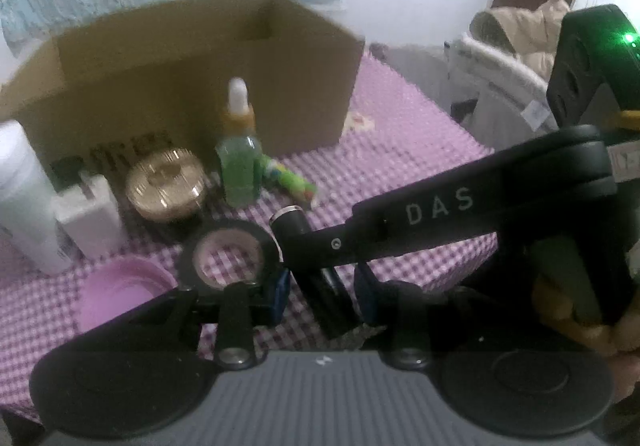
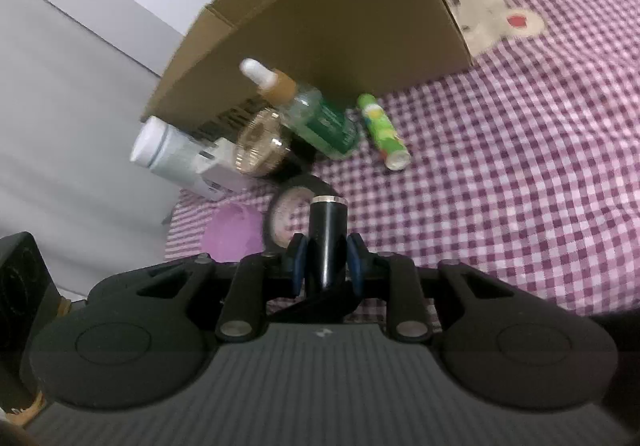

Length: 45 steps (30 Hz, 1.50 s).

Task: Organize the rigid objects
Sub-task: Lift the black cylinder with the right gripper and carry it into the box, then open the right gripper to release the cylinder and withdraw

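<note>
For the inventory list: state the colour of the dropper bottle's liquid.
Green, in the dropper bottle; clearest in the left wrist view.

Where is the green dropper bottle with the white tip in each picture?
Left wrist view: the green dropper bottle stands upright, left of centre, in front of the cardboard box.
Right wrist view: the bottle appears tilted, upper middle, under the box.
Shared landmark: the gold round lid just left of the bottle.

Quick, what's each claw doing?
Left claw: shut on the black cylindrical tube.
Right claw: shut on the same tube.
</note>
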{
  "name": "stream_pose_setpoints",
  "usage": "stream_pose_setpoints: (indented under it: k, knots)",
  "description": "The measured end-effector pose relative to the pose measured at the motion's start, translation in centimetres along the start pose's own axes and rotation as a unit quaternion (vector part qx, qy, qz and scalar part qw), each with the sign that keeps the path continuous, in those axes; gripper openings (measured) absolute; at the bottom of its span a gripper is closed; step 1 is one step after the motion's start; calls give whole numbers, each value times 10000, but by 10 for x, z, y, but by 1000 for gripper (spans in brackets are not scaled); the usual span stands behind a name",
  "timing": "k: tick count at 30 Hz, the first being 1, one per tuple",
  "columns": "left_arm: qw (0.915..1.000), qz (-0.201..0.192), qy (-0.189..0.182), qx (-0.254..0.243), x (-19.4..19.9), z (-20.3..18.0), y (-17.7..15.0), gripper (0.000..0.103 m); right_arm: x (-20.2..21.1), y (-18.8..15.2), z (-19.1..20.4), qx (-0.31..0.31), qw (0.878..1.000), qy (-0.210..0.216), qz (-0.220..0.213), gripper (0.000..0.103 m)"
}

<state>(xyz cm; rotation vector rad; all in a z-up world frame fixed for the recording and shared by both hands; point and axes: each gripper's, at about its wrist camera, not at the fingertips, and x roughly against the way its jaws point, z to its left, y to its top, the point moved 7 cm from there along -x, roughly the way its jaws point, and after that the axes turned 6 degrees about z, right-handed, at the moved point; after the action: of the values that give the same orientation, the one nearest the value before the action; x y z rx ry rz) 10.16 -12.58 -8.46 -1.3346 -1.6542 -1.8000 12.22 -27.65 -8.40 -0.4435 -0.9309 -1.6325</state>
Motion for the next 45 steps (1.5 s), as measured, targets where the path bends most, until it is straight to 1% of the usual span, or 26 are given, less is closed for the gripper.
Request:
stream_pose_setpoints:
  k: [5, 9, 11, 14, 16, 19, 21, 24, 26, 28, 30, 31, 33, 36, 39, 42, 44, 45]
  knots:
    - [9984, -517, 233, 3, 42, 13, 24, 35, 19, 19, 41, 423, 9984, 125, -346, 22]
    - [9959, -808, 381, 104, 72, 39, 54, 35, 27, 49, 85, 906, 9939, 257, -572, 22]
    - [9947, -887, 479, 198, 83, 57, 71, 35, 25, 67, 106, 1169, 9905, 322, -647, 22]
    - [9936, -888, 630, 306, 90, 84, 99, 35, 14, 101, 134, 1374, 9876, 469, -595, 21]
    - [9938, -785, 663, 431, 87, 107, 120, 35, 0, 127, 147, 1424, 9873, 518, -477, 22]
    - [9944, -520, 669, 635, 70, 142, 148, 35, -29, 167, 157, 1314, 9895, 577, -149, 21]
    - [9944, -276, 666, 767, 55, 165, 161, 35, -53, 192, 157, 1082, 9922, 610, 126, 21]
    - [9929, 41, 763, 907, 34, 193, 170, 35, -88, 222, 150, 767, 9937, 633, 518, 21]
    - [9911, 257, 911, 935, 18, 205, 173, 35, -111, 237, 141, 494, 9937, 632, 786, 21]
    - [9884, 438, 1193, 835, 3, 213, 173, 35, -134, 246, 139, 328, 9926, 623, 985, 21]
    - [9841, 558, 1572, 612, -6, 215, 168, 37, -154, 253, 134, 165, 9911, 643, 1151, 22]
    - [9823, 586, 1703, 518, -11, 214, 168, 38, -162, 256, 134, 122, 9902, 667, 1224, 22]
    - [9804, 623, 1821, 428, -15, 212, 167, 42, -173, 259, 131, 28, 9904, 580, 1257, 22]
    - [9811, 593, 1773, 506, -13, 212, 169, 45, -183, 262, 132, 19, 9903, 507, 1296, 22]
    - [9831, 419, 1700, 533, 0, 209, 171, 52, -177, 260, 141, 36, 9900, 630, 1262, 22]
    - [9845, 202, 1655, 541, 15, 207, 175, 59, -157, 262, 139, 84, 9908, 759, 1119, 23]
    - [9860, 32, 1556, 602, 29, 203, 176, 67, -137, 262, 140, 157, 9919, 811, 961, 23]
    - [9867, -80, 1489, 651, 38, 201, 177, 68, -122, 261, 140, 178, 9924, 852, 868, 23]
